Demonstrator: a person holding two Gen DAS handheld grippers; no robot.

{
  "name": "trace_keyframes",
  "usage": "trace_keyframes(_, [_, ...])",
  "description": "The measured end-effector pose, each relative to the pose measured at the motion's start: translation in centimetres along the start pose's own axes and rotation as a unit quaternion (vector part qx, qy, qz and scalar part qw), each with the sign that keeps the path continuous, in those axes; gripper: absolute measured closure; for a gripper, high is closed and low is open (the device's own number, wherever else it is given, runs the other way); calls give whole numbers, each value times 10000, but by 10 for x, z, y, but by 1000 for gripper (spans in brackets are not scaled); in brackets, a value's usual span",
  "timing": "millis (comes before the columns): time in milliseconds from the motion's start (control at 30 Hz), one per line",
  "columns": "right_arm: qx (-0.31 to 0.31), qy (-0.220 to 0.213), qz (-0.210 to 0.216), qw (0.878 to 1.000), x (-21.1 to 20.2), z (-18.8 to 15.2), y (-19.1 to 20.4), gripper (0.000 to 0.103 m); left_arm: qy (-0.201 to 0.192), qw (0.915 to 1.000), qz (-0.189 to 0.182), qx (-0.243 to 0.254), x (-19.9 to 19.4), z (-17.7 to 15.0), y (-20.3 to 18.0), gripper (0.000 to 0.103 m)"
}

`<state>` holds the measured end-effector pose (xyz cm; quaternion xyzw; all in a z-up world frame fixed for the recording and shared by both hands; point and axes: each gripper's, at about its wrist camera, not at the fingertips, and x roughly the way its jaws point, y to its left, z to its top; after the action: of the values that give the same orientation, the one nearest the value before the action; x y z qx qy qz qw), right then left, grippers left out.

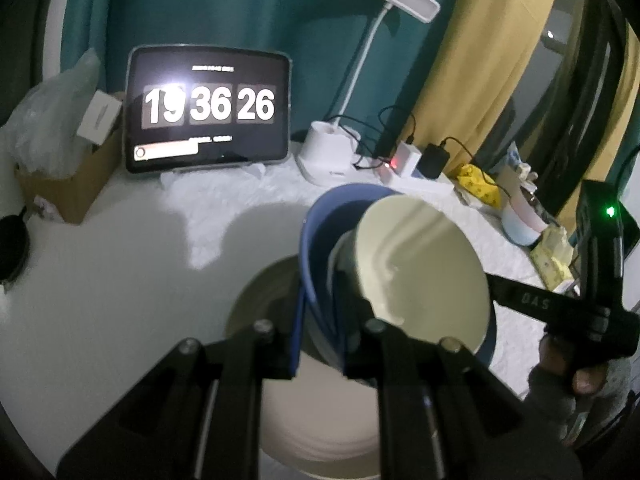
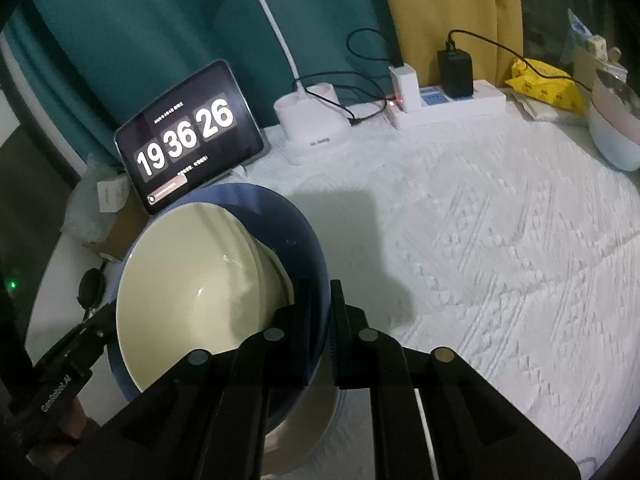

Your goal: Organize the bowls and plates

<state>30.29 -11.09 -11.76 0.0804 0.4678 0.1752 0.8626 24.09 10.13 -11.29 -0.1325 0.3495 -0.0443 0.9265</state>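
A blue bowl holds a cream bowl nested in it, both tilted. They hang over a stack of white plates. My left gripper is shut on the blue bowl's left rim. My right gripper is shut on the blue bowl's right rim; it also shows in the left wrist view, reaching in from the right.
A tablet clock, a white lamp base and a power strip with chargers stand at the back. A cardboard box is at left. A yellow packet and a pale bowl lie at right.
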Motion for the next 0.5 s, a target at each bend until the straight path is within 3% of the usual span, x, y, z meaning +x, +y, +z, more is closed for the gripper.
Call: trace_keyframes(500, [57,133,-73,9999,0,-5,-1,91,112,9998,112,119,2,4,-5,88])
